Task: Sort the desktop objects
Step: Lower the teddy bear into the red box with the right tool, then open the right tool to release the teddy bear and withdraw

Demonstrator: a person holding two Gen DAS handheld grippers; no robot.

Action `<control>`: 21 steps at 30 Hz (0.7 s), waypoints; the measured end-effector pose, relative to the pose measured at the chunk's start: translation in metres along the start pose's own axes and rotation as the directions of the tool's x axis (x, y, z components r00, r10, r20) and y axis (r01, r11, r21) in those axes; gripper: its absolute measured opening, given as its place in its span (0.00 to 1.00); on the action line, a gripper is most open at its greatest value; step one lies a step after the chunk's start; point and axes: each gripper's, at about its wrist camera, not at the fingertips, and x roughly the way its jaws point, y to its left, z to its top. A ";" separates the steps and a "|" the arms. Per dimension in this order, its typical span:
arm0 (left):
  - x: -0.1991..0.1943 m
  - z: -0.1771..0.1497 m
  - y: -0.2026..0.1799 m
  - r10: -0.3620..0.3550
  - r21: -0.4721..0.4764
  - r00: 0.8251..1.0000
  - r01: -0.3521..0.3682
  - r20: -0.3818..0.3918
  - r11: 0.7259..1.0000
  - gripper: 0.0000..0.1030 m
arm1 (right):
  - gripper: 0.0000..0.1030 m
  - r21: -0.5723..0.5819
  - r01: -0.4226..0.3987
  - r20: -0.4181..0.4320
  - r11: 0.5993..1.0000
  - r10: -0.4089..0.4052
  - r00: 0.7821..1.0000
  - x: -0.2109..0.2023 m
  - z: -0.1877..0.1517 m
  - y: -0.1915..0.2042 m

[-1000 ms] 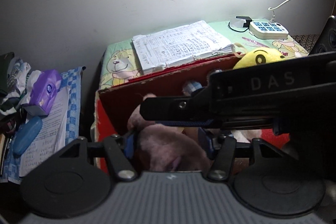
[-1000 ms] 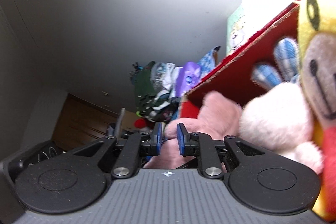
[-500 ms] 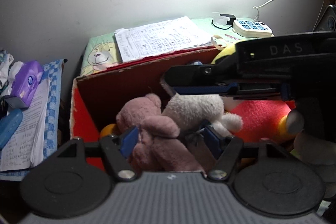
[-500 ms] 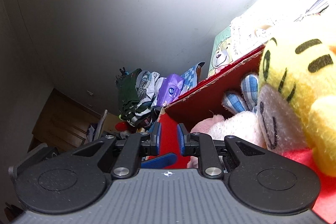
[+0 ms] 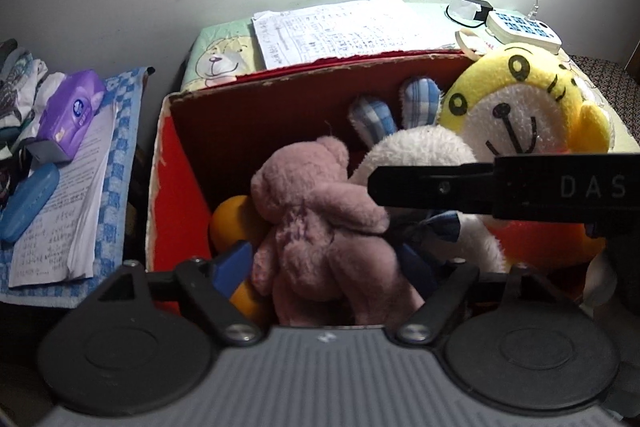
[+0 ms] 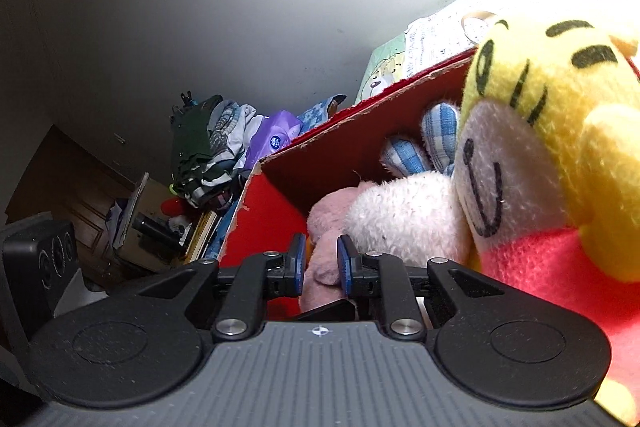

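Note:
A red cardboard box (image 5: 180, 187) holds several plush toys. A pink bear (image 5: 316, 223) sits at its front, right between the spread fingers of my left gripper (image 5: 324, 267), which stands open. Beside the bear are a white rabbit (image 5: 420, 155) with blue plaid ears and a yellow tiger (image 5: 516, 107) with a red body. My right gripper (image 5: 376, 187) reaches in from the right, its tip close to the bear's shoulder. In the right wrist view the right gripper (image 6: 322, 259) is shut, with only a narrow gap; the pink bear (image 6: 328, 223) lies just beyond it.
An orange object (image 5: 226, 223) lies under the bear. Left of the box, a blue checked cloth carries a purple tissue pack (image 5: 72, 115), a blue case (image 5: 30, 201) and papers (image 5: 68, 211). Behind the box lie a paper stack (image 5: 344, 27) and a white power strip (image 5: 520, 29).
My left gripper has drawn back and up and its fingers have spread a little wider. The pink bear now rests low in the box. The right gripper has withdrawn to the right, still shut.

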 end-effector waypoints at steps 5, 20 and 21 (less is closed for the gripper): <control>0.003 0.001 -0.001 0.011 -0.001 1.000 -0.011 -0.014 1.000 0.82 | 0.16 -0.003 0.011 0.007 1.000 -0.011 1.000 -0.003 -0.003 -0.003; 0.010 0.004 -0.006 0.045 0.003 0.999 -0.045 -0.029 0.999 0.91 | 0.14 -0.011 0.039 -0.015 0.999 -0.039 0.999 0.000 -0.004 -0.003; 0.010 0.004 -0.006 0.045 0.001 0.999 -0.045 -0.030 0.999 0.92 | 0.13 -0.011 0.040 -0.014 0.999 -0.040 0.999 0.000 -0.005 -0.002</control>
